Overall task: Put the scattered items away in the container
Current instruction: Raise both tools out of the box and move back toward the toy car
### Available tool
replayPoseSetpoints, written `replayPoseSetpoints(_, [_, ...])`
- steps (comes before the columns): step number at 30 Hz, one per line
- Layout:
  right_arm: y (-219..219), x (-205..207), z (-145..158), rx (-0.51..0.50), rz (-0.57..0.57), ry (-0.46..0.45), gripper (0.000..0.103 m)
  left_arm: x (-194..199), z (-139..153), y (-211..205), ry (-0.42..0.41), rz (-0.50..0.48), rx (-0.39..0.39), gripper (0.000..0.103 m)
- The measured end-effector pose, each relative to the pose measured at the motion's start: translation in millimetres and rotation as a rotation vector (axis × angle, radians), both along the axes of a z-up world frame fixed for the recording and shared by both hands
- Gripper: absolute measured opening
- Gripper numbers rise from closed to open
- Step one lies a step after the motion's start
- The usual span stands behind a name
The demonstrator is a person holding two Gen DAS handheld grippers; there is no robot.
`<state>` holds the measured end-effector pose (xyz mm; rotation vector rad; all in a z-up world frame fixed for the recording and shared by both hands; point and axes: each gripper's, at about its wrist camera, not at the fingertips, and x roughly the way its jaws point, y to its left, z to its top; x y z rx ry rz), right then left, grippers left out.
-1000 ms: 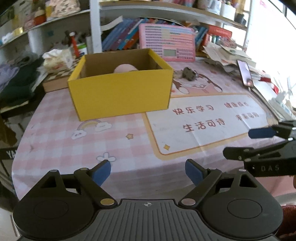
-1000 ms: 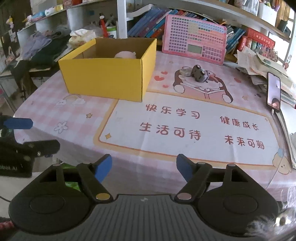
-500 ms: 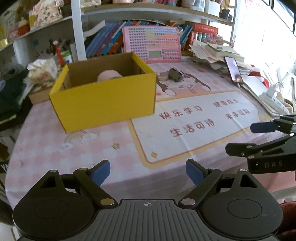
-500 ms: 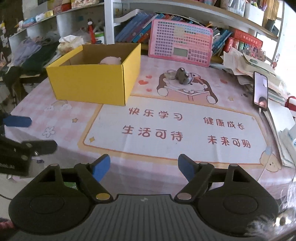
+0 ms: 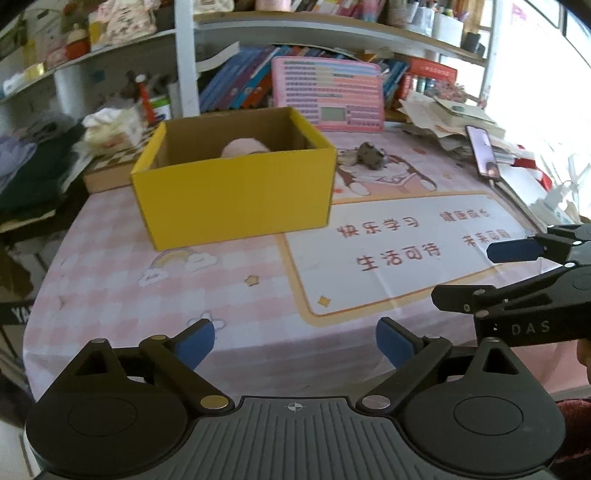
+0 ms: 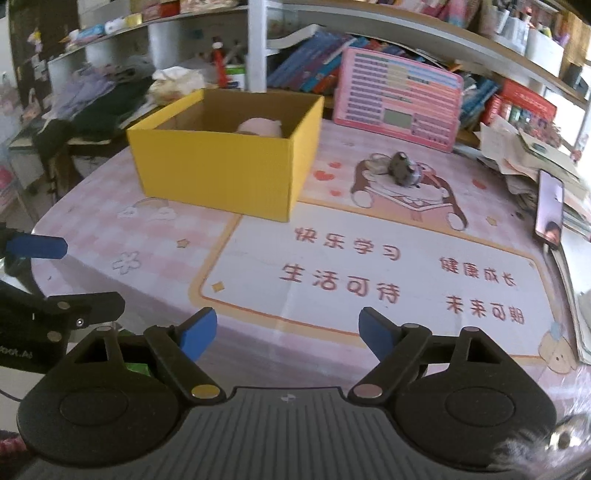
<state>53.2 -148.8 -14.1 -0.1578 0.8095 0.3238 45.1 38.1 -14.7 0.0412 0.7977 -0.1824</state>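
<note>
Both my tongs, left gripper (image 5: pixel 294 346) and right gripper (image 6: pixel 287 329), spread wider than before, empty, over the pink tablecloth (image 6: pixel 155 236); yellow box (image 5: pixel 236 195) far left, grey toy (image 6: pixel 404 171) beyond, cluttered shelves (image 6: pixel 369 22) behind

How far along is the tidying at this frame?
Done: one pink item sits inside the yellow box. In hand: nothing; left gripper and right gripper are opening, empty. Left: the small grey toy on the mat beside the box.
</note>
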Motion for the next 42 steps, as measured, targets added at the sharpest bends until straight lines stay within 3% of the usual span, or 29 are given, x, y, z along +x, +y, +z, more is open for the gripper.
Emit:
replayPoseSetpoints(8, [-4.3,0.3,-5.8,-0.009,-0.027,0.025,0.087,5.0,-5.8,-7.6,0.027,-0.051,-0.009,0.097])
replayPoseSetpoints(27, [-60.2,-0.4,-7.7,-0.028,-0.250,0.039,0.087,29.3,-14.5,-76.8,0.038,-0.336,-0.039,0.097])
replayPoseSetpoints(42, [-96.9,29.4,-16.1,-0.021,-0.275,0.063,0.087,58.1,-22.1,-114.1,0.044,-0.396,-0.053,0.097])
